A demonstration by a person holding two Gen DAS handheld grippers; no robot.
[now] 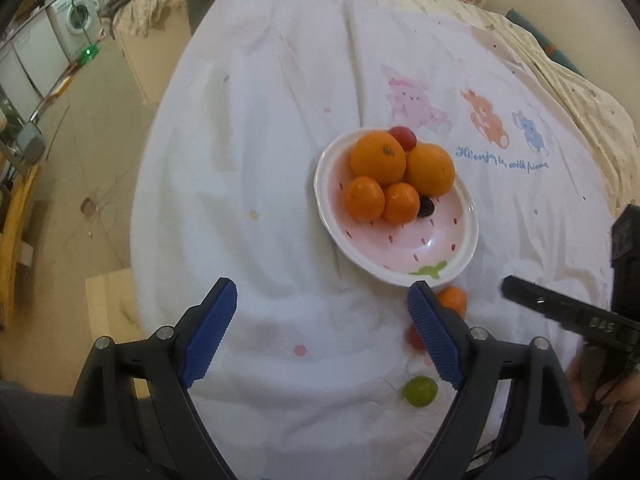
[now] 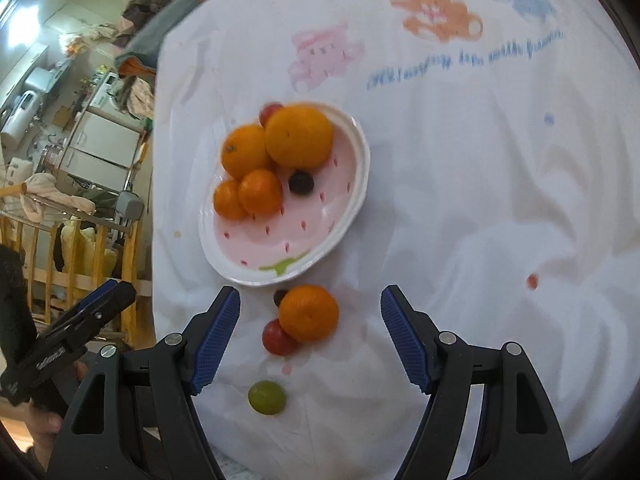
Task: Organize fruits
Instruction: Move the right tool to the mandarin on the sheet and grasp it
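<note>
A pink strawberry-patterned plate (image 1: 440, 248) (image 2: 256, 248) rests on the white sheet, holding several oranges (image 1: 378, 156) (image 2: 299, 136), a red tomato (image 1: 403, 137) and a dark grape (image 1: 425, 207) (image 2: 301, 182). Loose on the sheet below the plate lie an orange (image 2: 309, 312) (image 1: 454, 298), a red tomato (image 2: 278, 337), a dark grape (image 2: 279, 296) and a green grape (image 2: 267, 397) (image 1: 419, 390). My right gripper (image 2: 310, 294) is open, with the loose orange and tomato between its blue pads, untouched. My left gripper (image 1: 322, 290) is open over bare sheet, left of the loose fruit.
The sheet (image 1: 280, 120) with cartoon animal prints (image 1: 486, 118) covers a bed, whose left edge drops to the floor (image 1: 80, 200). A washing machine (image 1: 74, 16) and a wooden crib rail (image 2: 80, 256) stand at the left. In the left wrist view, the other gripper's arm (image 1: 560, 312) enters from the right.
</note>
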